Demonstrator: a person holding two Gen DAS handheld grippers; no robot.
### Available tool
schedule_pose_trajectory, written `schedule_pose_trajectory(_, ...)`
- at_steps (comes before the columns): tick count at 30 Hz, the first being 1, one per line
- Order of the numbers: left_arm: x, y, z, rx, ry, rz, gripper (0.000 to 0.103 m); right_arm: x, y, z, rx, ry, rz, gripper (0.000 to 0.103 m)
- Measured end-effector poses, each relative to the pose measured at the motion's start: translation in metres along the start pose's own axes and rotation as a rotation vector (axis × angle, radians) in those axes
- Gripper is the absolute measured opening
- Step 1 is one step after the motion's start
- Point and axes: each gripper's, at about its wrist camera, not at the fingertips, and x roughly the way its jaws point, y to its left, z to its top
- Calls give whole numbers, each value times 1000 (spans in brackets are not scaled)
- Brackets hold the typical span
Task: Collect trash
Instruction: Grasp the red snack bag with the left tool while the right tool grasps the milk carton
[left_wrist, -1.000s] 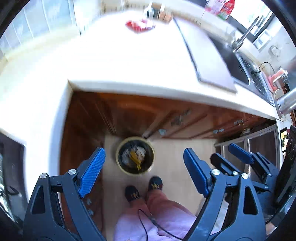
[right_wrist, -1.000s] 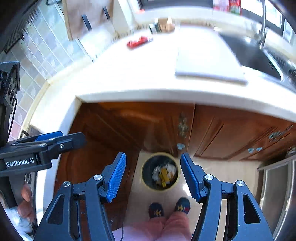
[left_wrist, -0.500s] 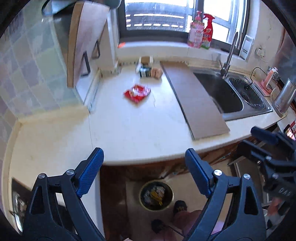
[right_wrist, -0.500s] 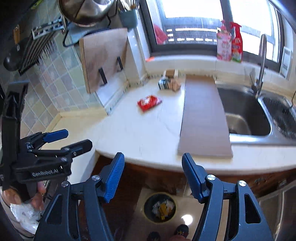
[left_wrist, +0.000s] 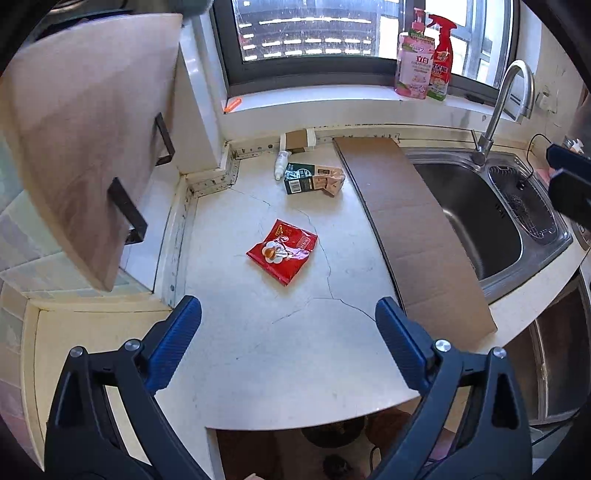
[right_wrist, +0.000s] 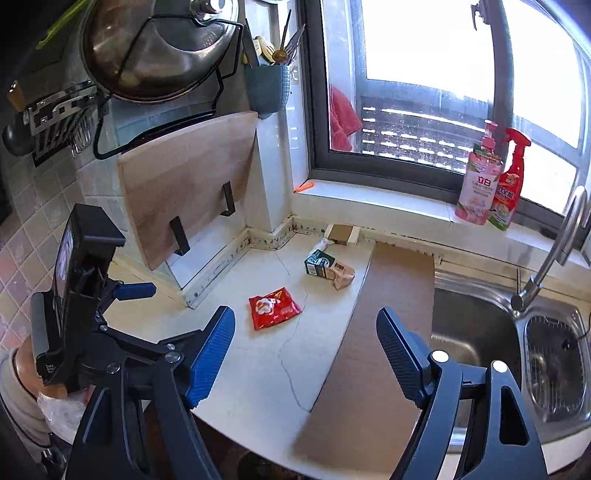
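Jaws on my left gripper (left_wrist: 288, 343) and right gripper (right_wrist: 306, 353) are both opening, nothing between them. The red snack wrapper (left_wrist: 282, 251) lies flat mid-counter (left_wrist: 258, 350); I judge it light, crinkly and slippery, best pinched at a raised edge. Behind it the crumpled carton (left_wrist: 314, 179) should crush softly. Clear room around the wrapper; a cardboard sheet (left_wrist: 413, 229) and the sink (left_wrist: 480, 214) bound the right.

Red snack packet (left_wrist: 282, 252) on cream counter (left_wrist: 258, 332); brown cardboard sheet (left_wrist: 413, 229); pink bottle (left_wrist: 412, 70)
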Motion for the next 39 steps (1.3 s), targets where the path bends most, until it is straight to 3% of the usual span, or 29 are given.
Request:
schedule_pose_trajectory(6, 103, -4, 35, 11, 132, -28, 94, 116, -63, 52, 15, 90, 77, 80)
schedule_pose_trajectory(10, 173, -1, 48, 14, 227, -51, 94, 200, -95, 63, 31, 158, 112, 80)
schedule_pose_trajectory(16, 245, 4, 47, 42, 325, -47, 94, 308, -123, 63, 26, 236, 160, 80)
schedule_pose_trajectory(22, 285, 9, 45, 48, 392, -24, 94, 376, -125, 50, -16, 289, 206, 80)
schedule_pose_trajectory(28, 309, 35, 48, -87, 412, -47, 95, 420, -104, 41, -82, 321, 234, 80)
schedule_pose_trajectory(34, 318, 51, 53, -131, 396, -31, 91, 454, -81, 40, -148, 344, 249, 80)
schedule_pose_trajectory(39, 322, 62, 56, -167, 373, -15, 82, 474, -75, 38, -165, 375, 262, 80)
